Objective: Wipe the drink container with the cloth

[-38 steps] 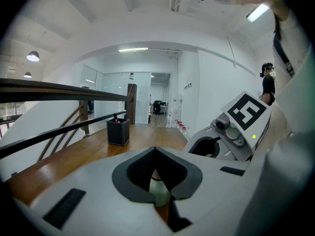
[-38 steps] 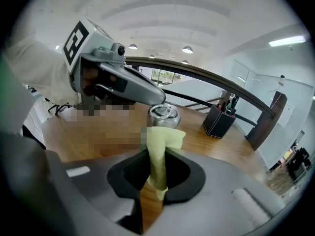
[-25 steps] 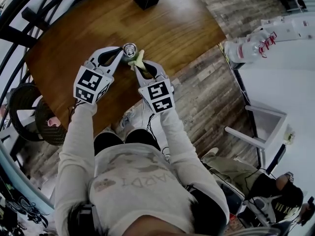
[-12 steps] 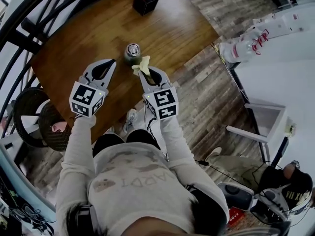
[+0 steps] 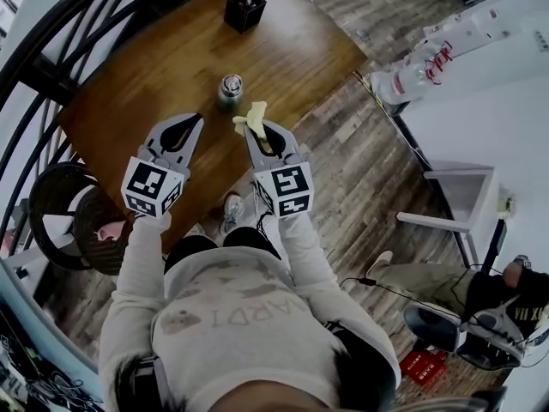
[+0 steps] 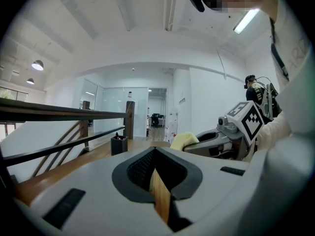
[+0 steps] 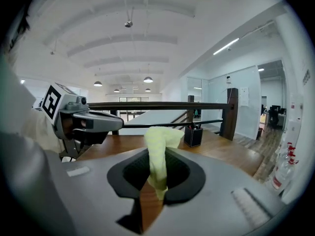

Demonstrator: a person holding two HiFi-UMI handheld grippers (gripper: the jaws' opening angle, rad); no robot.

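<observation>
The drink can (image 5: 230,87) stands upright on the wooden table (image 5: 163,67), apart from both grippers. My right gripper (image 5: 260,129) is shut on a pale yellow cloth (image 5: 253,116), which sticks up between its fingertips (image 7: 156,178) just to the right of and nearer than the can. In the right gripper view the cloth (image 7: 160,146) rises out of the jaws. My left gripper (image 5: 192,124) hovers to the left of the can and nearer me, jaws together with nothing in them (image 6: 155,154). Neither gripper view shows the can.
A black pen holder (image 5: 244,9) stands at the table's far edge. A dark railing (image 5: 51,24) runs along the left. A round black seat (image 5: 56,217) is at lower left, a white table with bottles (image 5: 420,63) at right, and a white stool (image 5: 463,204) beyond.
Both grippers have drawn back toward me, away from the can. The left gripper, close beside the can a second ago, is now clear of it. The cloth stays in the right gripper.
</observation>
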